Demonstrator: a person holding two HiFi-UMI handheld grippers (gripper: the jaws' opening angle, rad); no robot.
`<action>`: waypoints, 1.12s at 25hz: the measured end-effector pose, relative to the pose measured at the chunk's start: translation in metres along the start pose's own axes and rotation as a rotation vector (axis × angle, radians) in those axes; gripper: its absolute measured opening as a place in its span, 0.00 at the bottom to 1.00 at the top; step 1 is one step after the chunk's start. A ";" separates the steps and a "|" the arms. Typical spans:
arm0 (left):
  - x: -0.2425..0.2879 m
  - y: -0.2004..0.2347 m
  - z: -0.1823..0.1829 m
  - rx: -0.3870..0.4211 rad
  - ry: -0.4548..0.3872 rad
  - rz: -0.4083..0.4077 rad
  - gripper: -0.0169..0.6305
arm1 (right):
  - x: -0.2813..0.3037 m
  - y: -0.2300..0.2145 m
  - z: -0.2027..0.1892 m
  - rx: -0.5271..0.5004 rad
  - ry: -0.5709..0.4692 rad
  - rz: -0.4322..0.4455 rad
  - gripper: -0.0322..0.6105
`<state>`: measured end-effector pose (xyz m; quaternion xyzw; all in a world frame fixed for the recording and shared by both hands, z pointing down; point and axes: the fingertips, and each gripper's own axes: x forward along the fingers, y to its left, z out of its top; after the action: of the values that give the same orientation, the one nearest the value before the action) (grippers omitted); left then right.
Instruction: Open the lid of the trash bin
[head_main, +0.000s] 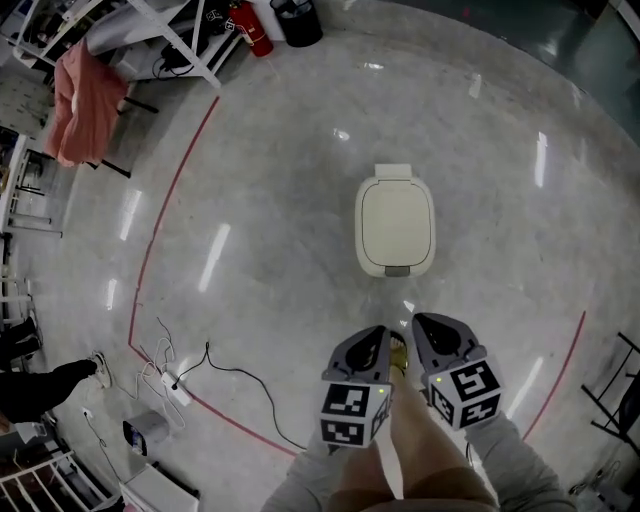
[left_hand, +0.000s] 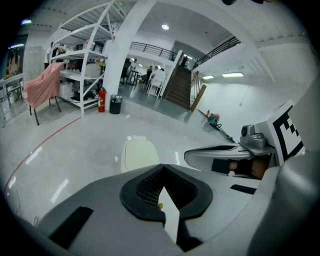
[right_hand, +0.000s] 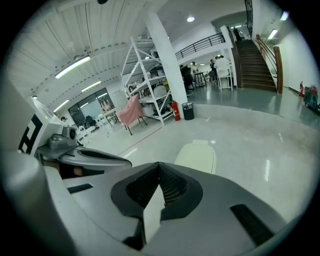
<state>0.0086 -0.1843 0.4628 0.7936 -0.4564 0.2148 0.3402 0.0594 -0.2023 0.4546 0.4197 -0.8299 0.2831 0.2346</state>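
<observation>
Trash bin (head_main: 395, 262) is seen with lid (head_main: 396, 220) down; left gripper (head_main: 378, 336) and right gripper (head_main: 422, 323) are held well apart from it, clenched on nothing, since approach is judged not yet begun.

The rounded plastic trash bin (head_main: 394, 225) is cream all over. Beneath it is a pale grey, speckled, glossy floor (head_main: 500, 150) marked with a thin red line (head_main: 176, 183). The left gripper (head_main: 382, 333) and right gripper (head_main: 418, 322) are light grey, and each bears a cube of black-and-white square markers. A draped cloth (head_main: 78, 100) is pink.
</observation>
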 end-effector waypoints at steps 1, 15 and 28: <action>0.008 0.005 -0.006 -0.015 0.006 0.002 0.03 | 0.008 -0.005 -0.005 0.003 0.007 -0.002 0.04; 0.105 0.062 -0.072 -0.071 0.070 0.058 0.03 | 0.094 -0.058 -0.068 0.024 0.066 -0.044 0.04; 0.149 0.081 -0.098 -0.071 0.119 0.066 0.03 | 0.153 -0.089 -0.104 0.012 0.153 -0.073 0.04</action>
<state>0.0088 -0.2266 0.6544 0.7513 -0.4687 0.2566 0.3872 0.0670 -0.2627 0.6510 0.4283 -0.7918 0.3107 0.3051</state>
